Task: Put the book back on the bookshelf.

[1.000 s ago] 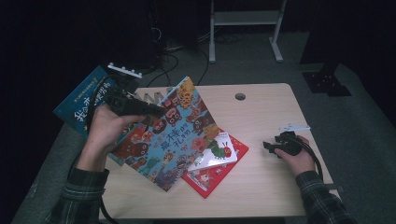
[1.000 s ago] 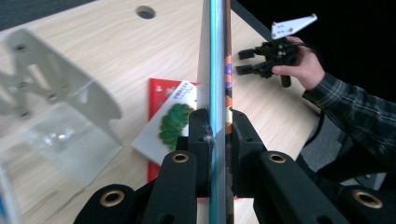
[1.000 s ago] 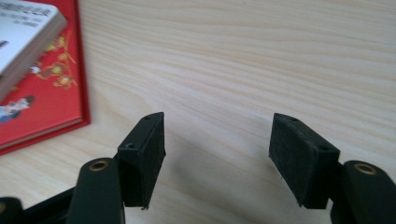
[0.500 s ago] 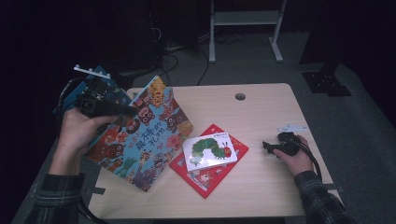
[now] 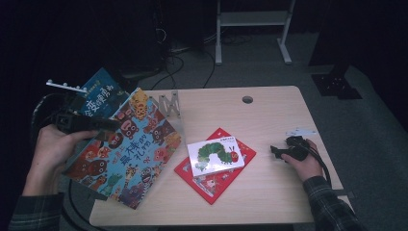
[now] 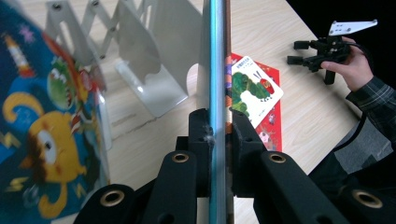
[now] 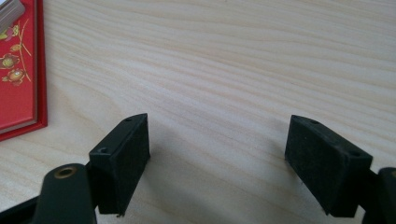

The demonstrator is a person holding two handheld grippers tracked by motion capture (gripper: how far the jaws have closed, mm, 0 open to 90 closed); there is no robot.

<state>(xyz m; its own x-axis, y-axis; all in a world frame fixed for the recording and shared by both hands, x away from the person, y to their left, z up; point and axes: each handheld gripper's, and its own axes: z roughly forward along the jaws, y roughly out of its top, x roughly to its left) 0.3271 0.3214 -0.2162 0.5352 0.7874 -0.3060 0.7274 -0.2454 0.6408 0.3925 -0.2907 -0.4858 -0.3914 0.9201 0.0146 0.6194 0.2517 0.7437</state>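
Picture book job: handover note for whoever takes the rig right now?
Left tool: shut on the monster picture book, held tilted over the table's left edge, near the metal book rack.
Right tool: open, nothing between its jaws, resting low over bare table.
Caterpillar book lies on the red book, mid-table.
Done: one book picked up.
Left, likely: rack it, then the other two.

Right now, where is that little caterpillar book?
In the high view the caterpillar book lies flat on the red book near the middle of the table, between the colourful picture book and the right gripper.
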